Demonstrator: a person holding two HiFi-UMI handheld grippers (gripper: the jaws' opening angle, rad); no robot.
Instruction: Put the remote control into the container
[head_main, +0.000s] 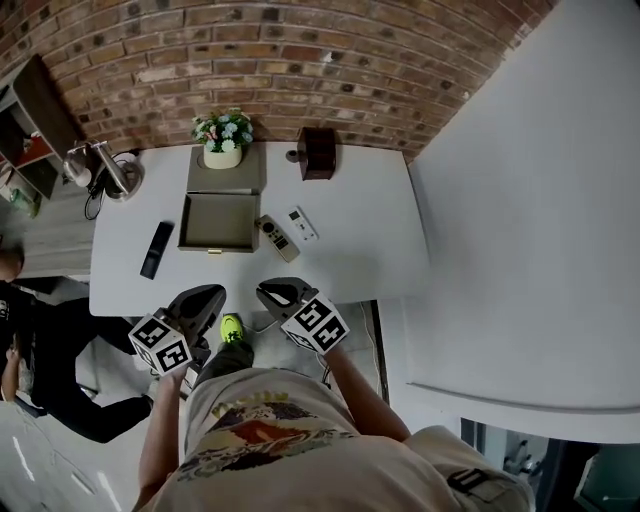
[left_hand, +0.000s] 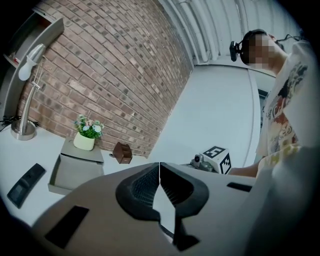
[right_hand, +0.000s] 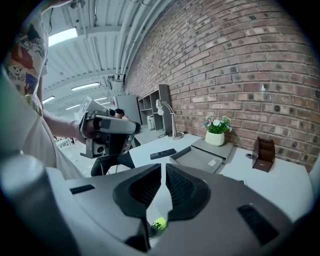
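Your left gripper and right gripper each hold their jaws pressed together with nothing between them; both sit at the near edge of the white rectangular table; the open olive-grey rectangular container lies beyond them; a slim grey remote control lies just beside its right wall, a small white remote control further right, a slim black remote control to its left.

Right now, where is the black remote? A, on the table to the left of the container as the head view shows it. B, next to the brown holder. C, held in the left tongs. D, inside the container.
A: the black remote lies flat on the table, just left of the open container in the head view and outside it.
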